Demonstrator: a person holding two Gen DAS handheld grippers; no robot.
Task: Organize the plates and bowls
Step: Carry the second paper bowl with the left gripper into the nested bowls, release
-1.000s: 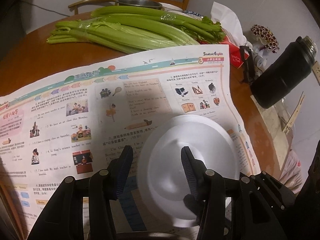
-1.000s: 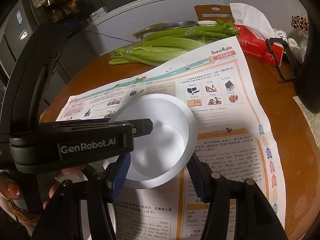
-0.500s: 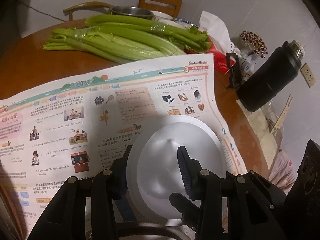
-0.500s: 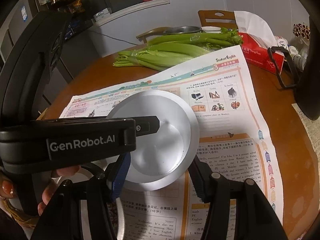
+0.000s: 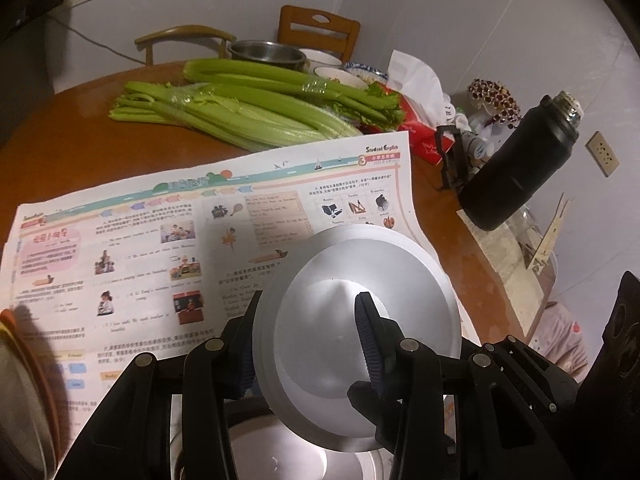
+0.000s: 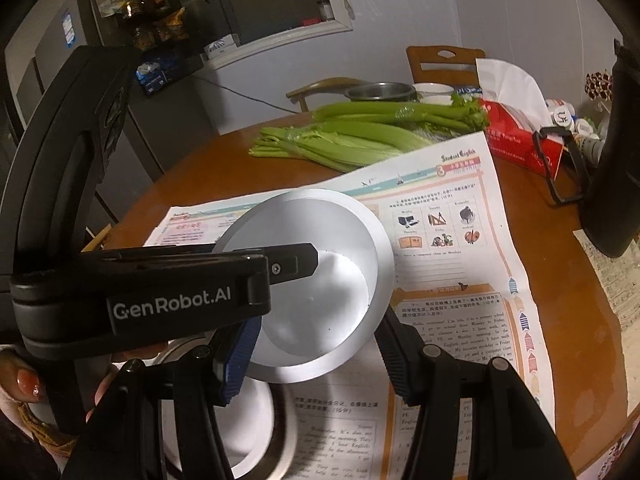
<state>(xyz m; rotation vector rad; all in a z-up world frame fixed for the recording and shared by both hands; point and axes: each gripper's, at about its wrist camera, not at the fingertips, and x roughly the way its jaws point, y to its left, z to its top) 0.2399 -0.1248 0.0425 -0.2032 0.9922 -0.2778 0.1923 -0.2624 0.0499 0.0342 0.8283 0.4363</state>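
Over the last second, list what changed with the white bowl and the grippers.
The left gripper closed on the white bowl's rim and lifted it, tilted, off the newspaper. The right gripper stayed around the bowl, its state unclear. Celery and black bottle unmoved.

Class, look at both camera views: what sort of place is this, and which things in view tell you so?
Most likely a home dining area beside a kitchen. A round wooden table carries celery, a tissue box and a student newspaper, with wooden chairs behind and a fridge-like cabinet.
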